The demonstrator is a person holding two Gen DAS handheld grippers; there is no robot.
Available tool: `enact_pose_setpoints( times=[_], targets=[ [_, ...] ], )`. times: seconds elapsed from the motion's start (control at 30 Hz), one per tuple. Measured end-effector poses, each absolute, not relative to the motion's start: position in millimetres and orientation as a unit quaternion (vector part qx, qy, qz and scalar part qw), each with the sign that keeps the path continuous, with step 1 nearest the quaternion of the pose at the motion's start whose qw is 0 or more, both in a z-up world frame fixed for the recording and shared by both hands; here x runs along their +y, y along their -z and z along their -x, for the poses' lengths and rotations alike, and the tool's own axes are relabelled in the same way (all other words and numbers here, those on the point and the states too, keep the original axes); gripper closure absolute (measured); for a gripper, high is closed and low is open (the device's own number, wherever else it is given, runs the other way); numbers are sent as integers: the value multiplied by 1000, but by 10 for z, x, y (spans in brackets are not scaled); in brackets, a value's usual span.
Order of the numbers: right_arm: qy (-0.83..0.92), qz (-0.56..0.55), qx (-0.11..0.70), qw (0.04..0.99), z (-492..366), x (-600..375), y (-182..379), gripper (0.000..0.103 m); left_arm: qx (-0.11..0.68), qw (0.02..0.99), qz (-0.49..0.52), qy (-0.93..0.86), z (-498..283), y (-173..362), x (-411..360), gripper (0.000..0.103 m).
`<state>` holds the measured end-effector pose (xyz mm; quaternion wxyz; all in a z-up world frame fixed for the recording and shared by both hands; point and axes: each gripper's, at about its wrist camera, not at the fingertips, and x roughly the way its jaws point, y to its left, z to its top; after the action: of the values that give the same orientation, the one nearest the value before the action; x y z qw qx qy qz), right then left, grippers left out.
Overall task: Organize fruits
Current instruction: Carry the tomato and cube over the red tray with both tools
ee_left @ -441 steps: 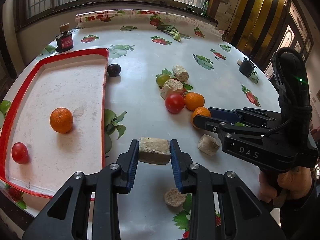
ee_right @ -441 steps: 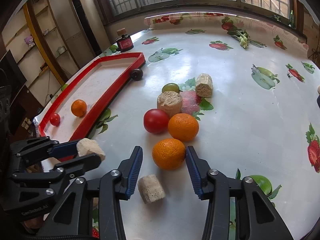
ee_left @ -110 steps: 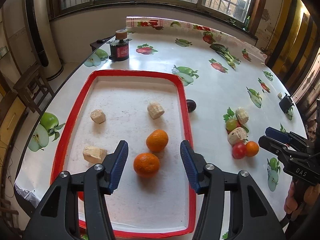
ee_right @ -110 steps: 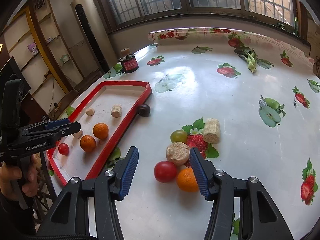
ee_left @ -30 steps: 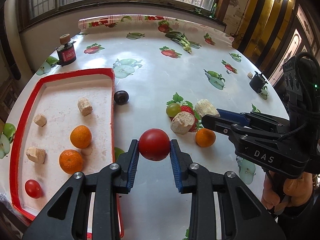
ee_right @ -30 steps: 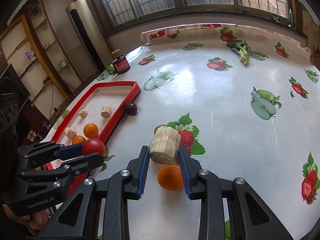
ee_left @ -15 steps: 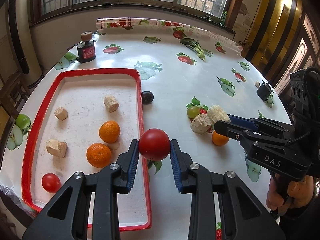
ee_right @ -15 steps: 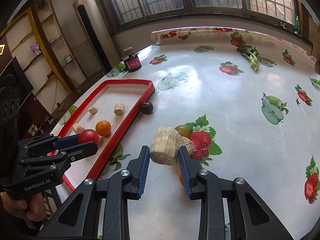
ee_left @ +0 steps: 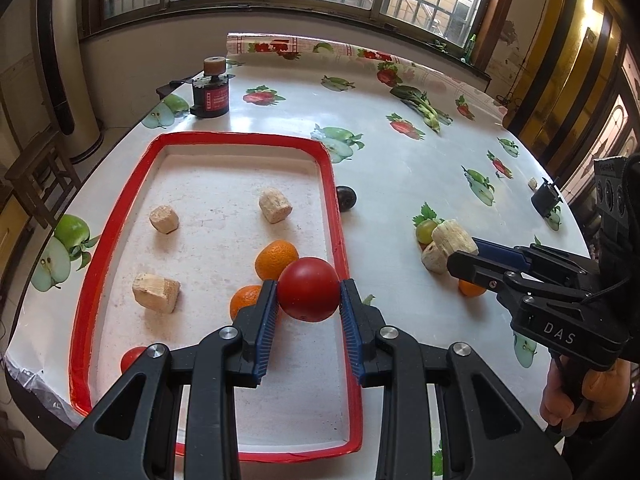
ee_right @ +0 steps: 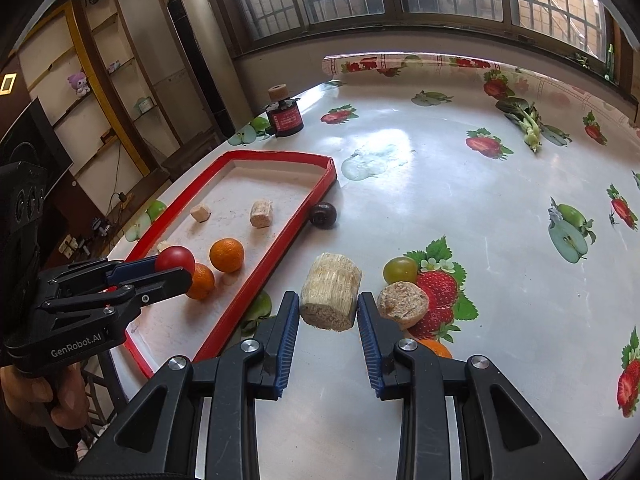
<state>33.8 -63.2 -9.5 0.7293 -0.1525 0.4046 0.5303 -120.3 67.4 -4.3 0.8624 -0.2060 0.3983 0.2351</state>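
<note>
Currently your left gripper (ee_left: pixel 308 298) clamps a red tomato (ee_left: pixel 308 289) between its blue pads, held over the tray (ee_left: pixel 334 216) close to the tray's right rim. In the right wrist view the same tomato (ee_right: pixel 175 258) shows at the tip of that gripper (ee_right: pixel 168 266), above the tray's near half.

Your right gripper (ee_right: pixel 328 312) has its jaws closed on a tan block (ee_right: pixel 330 297), pads pressed to both sides, and holds it over the table (ee_right: pixel 420 184) just right of the tray's red rim (ee_right: pixel 276 240).

Tray contents, left wrist view:
- three tan blocks: one by the left rim (ee_left: pixel 156 293), one toward the far-left corner (ee_left: pixel 163 219), one toward the far-right corner (ee_left: pixel 275 205);
- two oranges, (ee_left: pixel 277 258) and (ee_left: pixel 249 300), both partly behind the tomato and the left pad;
- a small tomato (ee_left: pixel 134 357) near the front-left corner, partly hidden by the gripper.

Table, outside the tray:
- a dark plum (ee_right: pixel 323 215) just beside the tray's right rim;
- a green fruit (ee_right: pixel 400 270) and a second tan piece (ee_right: pixel 402 305), near each other, right of the held block;
- an orange (ee_right: pixel 436 348) partly hidden behind the right finger;
- a black jar (ee_left: pixel 211 94) with a red label at the table's far-left edge, beyond the tray.
</note>
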Motion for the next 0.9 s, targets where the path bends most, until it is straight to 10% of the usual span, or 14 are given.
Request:
enact_pose_setpoints(
  times=[0.9],
  targets=[
    [-568, 184, 401, 695, -64, 146, 142, 73, 405, 841, 225, -278, 1398, 184, 1337, 75]
  ],
)
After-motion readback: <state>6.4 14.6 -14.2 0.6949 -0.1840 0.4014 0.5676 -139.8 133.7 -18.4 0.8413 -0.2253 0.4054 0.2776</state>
